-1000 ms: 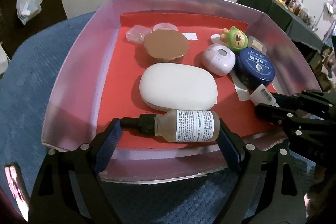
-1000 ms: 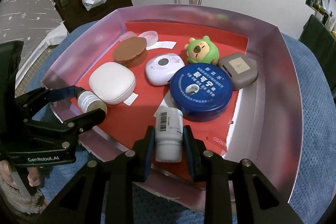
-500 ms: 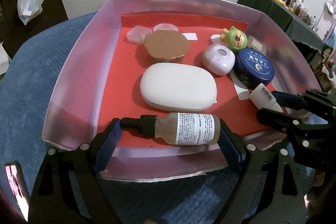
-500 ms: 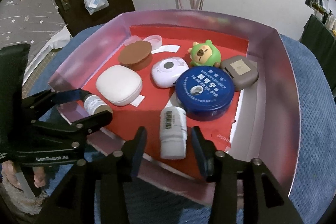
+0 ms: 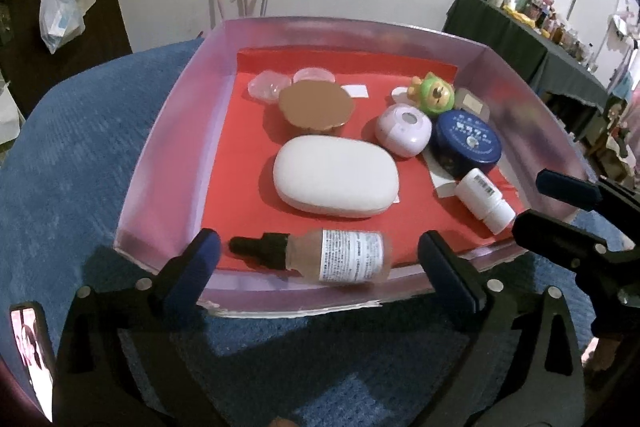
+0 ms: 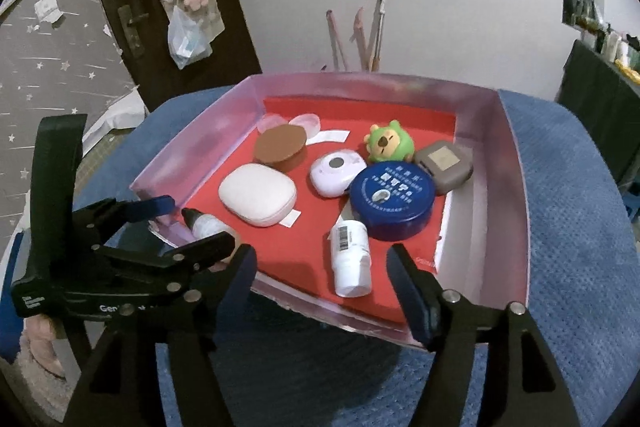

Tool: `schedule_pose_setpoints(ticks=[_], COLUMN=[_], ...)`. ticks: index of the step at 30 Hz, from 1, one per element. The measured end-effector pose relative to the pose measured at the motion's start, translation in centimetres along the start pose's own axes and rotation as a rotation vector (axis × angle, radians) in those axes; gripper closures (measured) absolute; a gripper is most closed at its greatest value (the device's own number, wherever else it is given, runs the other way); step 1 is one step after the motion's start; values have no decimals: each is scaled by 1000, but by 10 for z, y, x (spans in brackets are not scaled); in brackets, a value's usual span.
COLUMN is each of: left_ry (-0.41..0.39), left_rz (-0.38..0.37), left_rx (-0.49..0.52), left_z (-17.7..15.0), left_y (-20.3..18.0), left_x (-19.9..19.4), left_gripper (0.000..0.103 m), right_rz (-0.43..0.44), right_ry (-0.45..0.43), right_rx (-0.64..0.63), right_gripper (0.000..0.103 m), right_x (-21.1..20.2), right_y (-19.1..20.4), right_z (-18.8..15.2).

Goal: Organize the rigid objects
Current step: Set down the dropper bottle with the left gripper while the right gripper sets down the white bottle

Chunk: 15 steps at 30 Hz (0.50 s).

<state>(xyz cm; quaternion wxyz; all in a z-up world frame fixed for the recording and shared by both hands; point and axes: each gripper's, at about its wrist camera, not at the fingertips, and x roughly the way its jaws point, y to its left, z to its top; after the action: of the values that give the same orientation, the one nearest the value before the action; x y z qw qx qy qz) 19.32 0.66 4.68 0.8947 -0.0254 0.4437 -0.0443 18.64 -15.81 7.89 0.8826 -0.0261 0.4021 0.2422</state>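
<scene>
Tray (image 5: 168, 163): dropper bottle (image 5: 332, 261) at near edge, left gripper (image 5: 320, 267) wide, seemingly clear of it. White bottle (image 6: 349, 259) near-right, lying free; right gripper (image 6: 322, 273) wide.

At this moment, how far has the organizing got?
Done: the dropper bottle and white barcode bottle lie in the tray near its front edge, alongside the white case, blue tin and other items. In hand: nothing; the left gripper and right gripper are both open. Left: nothing to organize shows outside the tray.
</scene>
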Motion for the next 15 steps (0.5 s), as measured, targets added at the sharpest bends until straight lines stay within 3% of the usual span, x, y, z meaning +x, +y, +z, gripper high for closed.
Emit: schedule_pose_setpoints(ticks=[6,15], left_ry=[-35,-85], left_rz=[2,4], left_rx=[-14,-39], left_z=[-2,-16], left_y=[3,7], left_x=[-9,-18], left_gripper=[0,0], right_rz=[-13,-197], right_ry=[-45,-166], right_rx=[39,34], right_gripper=[25,13], right_x=[-12,-24], right_y=[1,14], right_z=[-4,-18])
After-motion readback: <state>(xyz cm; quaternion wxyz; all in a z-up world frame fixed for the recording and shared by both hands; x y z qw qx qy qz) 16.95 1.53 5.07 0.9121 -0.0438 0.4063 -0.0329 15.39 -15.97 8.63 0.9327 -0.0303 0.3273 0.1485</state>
